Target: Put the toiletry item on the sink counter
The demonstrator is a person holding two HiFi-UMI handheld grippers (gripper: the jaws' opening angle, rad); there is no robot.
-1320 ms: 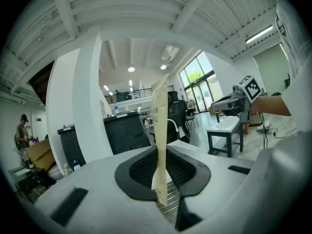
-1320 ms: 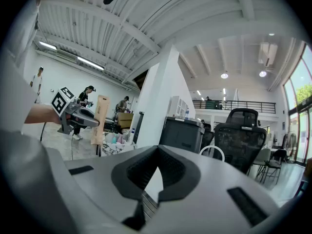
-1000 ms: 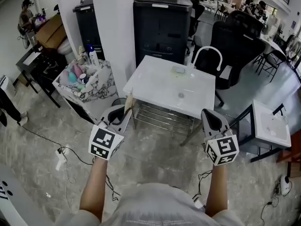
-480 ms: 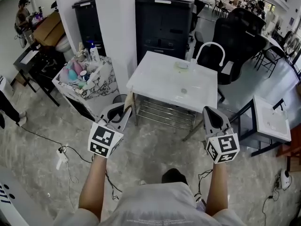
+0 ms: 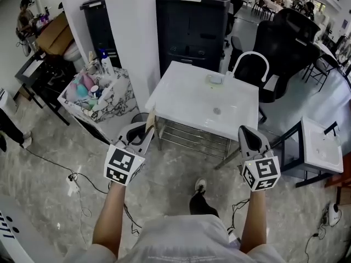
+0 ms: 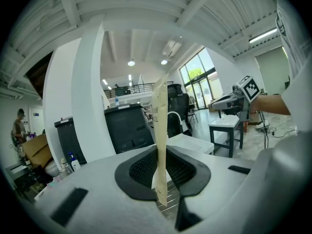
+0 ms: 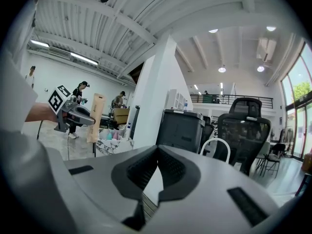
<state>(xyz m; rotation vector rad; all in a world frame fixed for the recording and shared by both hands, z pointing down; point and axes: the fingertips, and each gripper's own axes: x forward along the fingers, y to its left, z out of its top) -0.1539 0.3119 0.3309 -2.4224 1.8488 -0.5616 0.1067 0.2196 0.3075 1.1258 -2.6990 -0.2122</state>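
My left gripper [image 5: 143,132] is shut on a thin, flat beige packet [image 5: 149,125], the toiletry item, held upright on its edge. In the left gripper view the packet [image 6: 159,126] rises straight up between the two black pads. The white sink counter [image 5: 186,92] with its curved white faucet [image 5: 250,58] stands just ahead of both grippers. My right gripper [image 5: 248,136] hovers off the counter's near right corner, shut with nothing in it. In the right gripper view the left gripper [image 7: 78,116] and the packet [image 7: 96,117] show at the left.
A marbled box [image 5: 118,106] full of bottles and tubes sits left of the counter, beside a white pillar [image 5: 129,32]. A black cabinet [image 5: 192,23] and office chairs [image 5: 282,43] stand behind. A second small white sink table [image 5: 322,147] is at the right. Cables [image 5: 71,182] lie on the floor.
The counter and its surroundings have shifted slightly in the head view as the person stepped. A foot now shows below. Both grippers hold the same pose and the packet stays gripped.
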